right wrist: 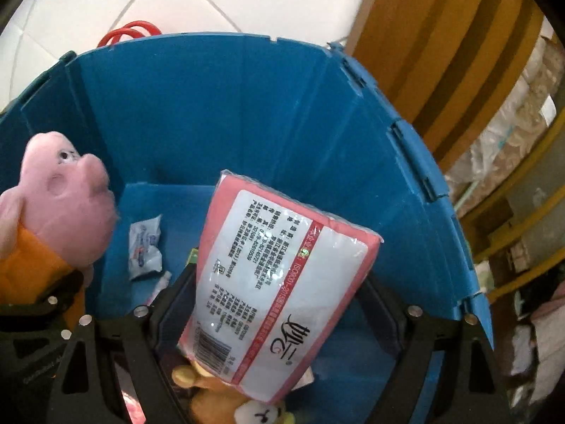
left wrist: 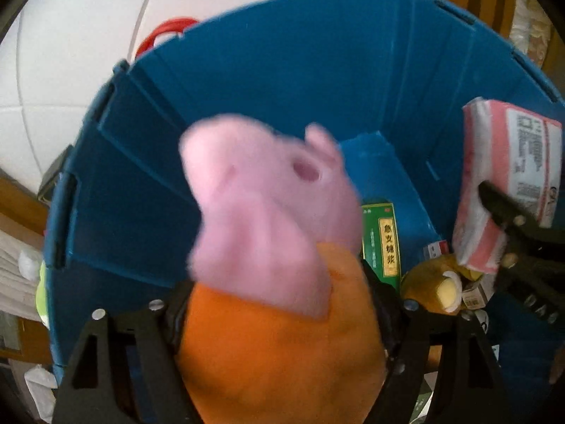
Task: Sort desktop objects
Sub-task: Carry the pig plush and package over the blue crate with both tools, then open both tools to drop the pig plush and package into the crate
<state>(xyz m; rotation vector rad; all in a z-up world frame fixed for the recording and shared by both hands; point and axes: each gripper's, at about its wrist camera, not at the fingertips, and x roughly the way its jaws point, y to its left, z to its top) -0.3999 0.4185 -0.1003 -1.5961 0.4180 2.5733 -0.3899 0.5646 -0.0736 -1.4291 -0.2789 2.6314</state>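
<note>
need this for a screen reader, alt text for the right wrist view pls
The right gripper holds a pink tissue pack over an open blue bin. At left, the left gripper holds a pink pig plush in an orange top. A small white packet lies on the bin floor.

A pink pig plush toy in an orange dress, head up and blurred, is held over the blue plastic bin. Beside it a pink tissue pack, label up and tilted, is also held over the bin's inside.
</note>
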